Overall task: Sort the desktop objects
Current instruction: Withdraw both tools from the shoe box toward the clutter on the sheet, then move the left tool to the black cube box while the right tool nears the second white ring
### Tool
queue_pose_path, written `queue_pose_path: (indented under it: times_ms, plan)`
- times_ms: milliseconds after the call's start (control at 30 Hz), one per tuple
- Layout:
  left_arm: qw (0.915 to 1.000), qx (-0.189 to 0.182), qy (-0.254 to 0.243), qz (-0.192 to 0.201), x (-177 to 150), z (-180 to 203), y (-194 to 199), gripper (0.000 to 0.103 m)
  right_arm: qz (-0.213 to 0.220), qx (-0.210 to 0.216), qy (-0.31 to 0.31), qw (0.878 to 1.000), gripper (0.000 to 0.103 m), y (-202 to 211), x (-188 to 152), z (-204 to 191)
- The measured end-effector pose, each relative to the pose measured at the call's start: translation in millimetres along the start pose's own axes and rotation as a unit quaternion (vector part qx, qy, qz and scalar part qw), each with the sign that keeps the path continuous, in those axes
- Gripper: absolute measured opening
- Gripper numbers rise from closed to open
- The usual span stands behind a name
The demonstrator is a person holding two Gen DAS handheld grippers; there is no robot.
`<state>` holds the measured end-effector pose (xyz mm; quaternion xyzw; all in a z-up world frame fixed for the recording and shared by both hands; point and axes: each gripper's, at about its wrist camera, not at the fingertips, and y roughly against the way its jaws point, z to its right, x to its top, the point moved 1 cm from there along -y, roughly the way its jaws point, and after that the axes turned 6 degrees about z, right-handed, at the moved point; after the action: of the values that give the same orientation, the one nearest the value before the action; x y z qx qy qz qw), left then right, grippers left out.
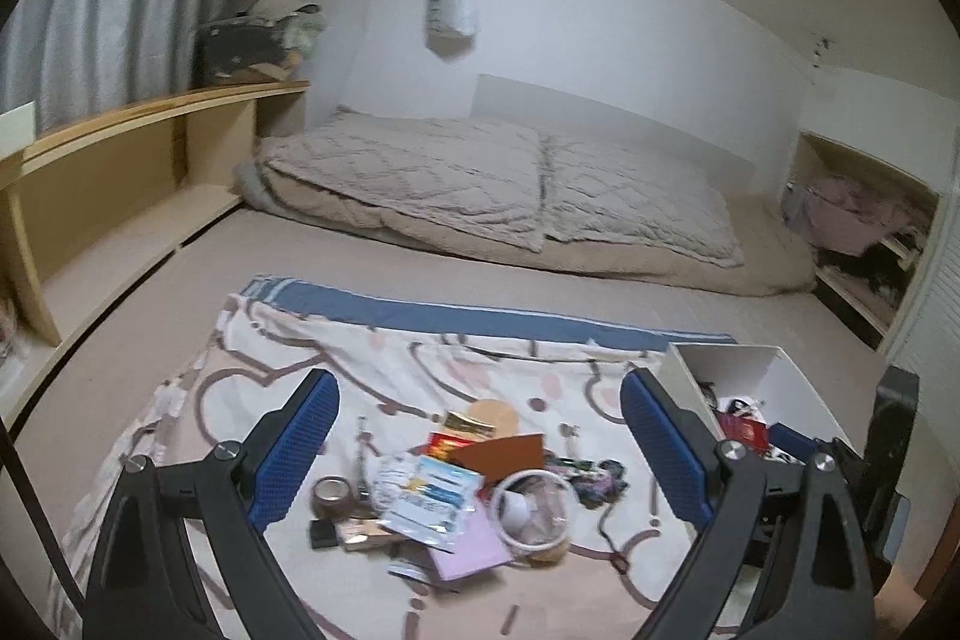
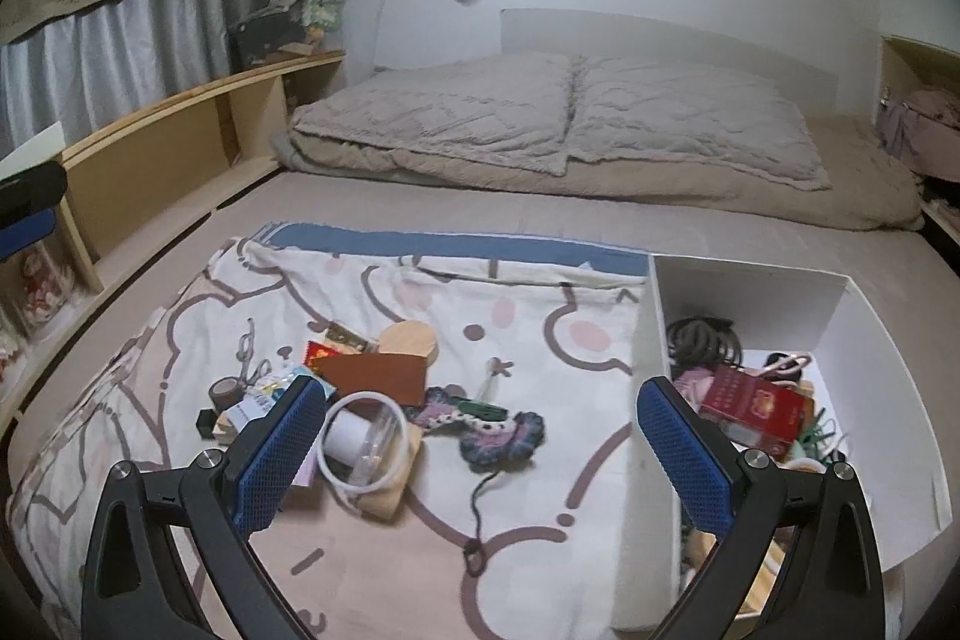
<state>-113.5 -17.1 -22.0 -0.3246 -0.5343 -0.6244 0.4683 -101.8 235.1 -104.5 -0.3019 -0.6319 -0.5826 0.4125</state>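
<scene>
Both grippers, left gripper and right gripper, hang wide open and empty. The clutter pile sits on the patterned blanket, left of the white box. I'd grab the loose top item first, probably the clear cup.

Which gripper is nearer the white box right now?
Right. The right gripper hangs open with one finger over the white box wall, beside the red packet inside. The left gripper, also open, sits over the clutter pile, the box off to its right.
</scene>
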Motion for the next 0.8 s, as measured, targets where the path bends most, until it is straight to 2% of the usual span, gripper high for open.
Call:
queue_pose_path:
  times_ms: [167, 433, 800]
  plan:
    - [0.9996, 0.024, 0.012, -0.001, -1, -29, 0, 0.096, -0.003, 0.017, 0.008, 1.0, 0.103, -8, 0, -18]
    - [0.9986, 0.052, 0.002, -0.01, -9, -65, -5, 0.096, -0.027, 0.035, 0.027, 0.999, 0.103, -28, -7, -44]
    - [0.9924, 0.106, -0.022, -0.058, -42, -116, -34, 0.096, -0.069, 0.046, 0.047, 0.995, 0.103, -53, -17, -65]
